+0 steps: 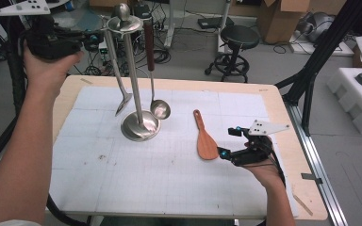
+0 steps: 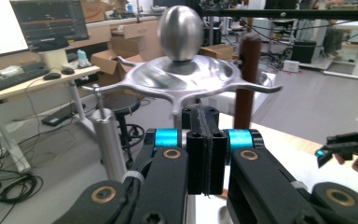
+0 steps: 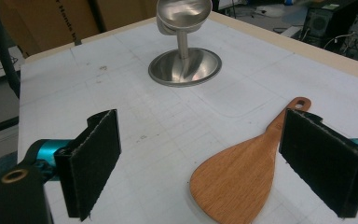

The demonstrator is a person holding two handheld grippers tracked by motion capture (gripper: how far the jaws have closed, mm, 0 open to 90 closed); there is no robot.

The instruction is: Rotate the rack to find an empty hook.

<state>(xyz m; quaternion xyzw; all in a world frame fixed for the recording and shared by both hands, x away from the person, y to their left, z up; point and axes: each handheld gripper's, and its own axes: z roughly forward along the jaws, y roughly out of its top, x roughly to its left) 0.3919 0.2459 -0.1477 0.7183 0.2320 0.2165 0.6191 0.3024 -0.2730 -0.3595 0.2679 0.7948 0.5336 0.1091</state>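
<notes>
A steel utensil stand rises from its round base [image 1: 140,126] on the white mat to a disc with a ball knob [image 1: 122,13]. A steel turner [image 1: 122,101] and a wood-handled ladle [image 1: 160,109] hang from its arms. My left gripper [image 1: 94,38] is held high at the left, level with the stand's top. In the left gripper view this gripper [image 2: 206,140] is shut with nothing in it, just short of the knob [image 2: 181,32]. A wooden spatula [image 1: 206,139] lies flat on the mat. My right gripper [image 1: 228,141] stands open just right of its blade [image 3: 237,182].
The white gridded mat [image 1: 169,179] covers most of the wooden table [image 1: 287,141]. Beyond the far edge stand a black stool [image 1: 238,37], cables and cardboard boxes. A black tripod leg [image 1: 311,70] and white foam blocks [image 1: 358,99] lie to the right.
</notes>
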